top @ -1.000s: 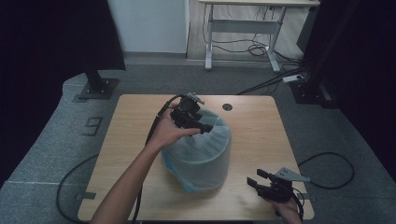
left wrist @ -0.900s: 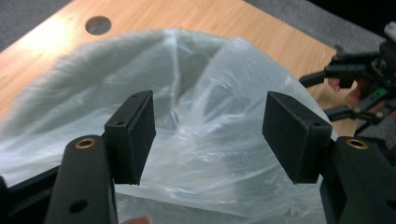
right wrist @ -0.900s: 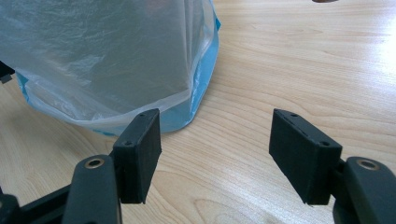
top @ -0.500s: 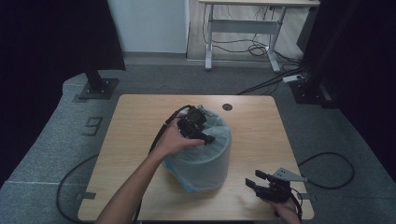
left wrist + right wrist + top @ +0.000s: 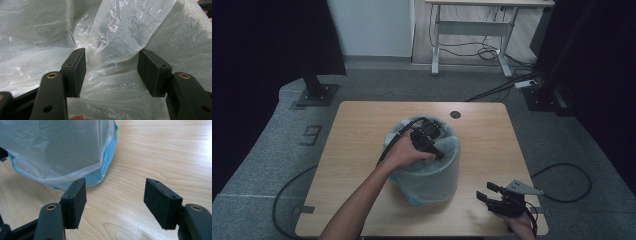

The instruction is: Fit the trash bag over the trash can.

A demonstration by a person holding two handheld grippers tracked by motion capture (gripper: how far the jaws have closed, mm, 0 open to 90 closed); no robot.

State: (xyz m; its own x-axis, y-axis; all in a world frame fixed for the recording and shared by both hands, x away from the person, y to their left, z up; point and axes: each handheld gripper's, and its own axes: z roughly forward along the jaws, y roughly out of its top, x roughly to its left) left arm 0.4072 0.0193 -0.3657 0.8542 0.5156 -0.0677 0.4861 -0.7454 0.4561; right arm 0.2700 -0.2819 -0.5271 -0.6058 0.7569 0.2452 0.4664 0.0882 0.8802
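The round blue bin [image 5: 427, 172] with its thin clear plastic bag [image 5: 117, 37] stands mid-frame on the wooden surface [image 5: 357, 150]. The left gripper [image 5: 111, 68] dips inside, jaws just closing a little, still loose around crumpled bag. Next comes a pinch. The right gripper [image 5: 115, 201] waits open, lower right.

Wooden table [image 5: 362, 150] w/ a round cable hole [image 5: 455, 115], on grey carpet [image 5: 282, 150] marked w/ a 9 [image 5: 312, 134]. White wall [image 5: 372, 27] behind, black curtains [image 5: 262, 45] both sides. Metal stand base [image 5: 316, 95] at left; 2nd desk [image 5: 472, 27] at back w/ loose cables [image 5: 492, 52] under it.
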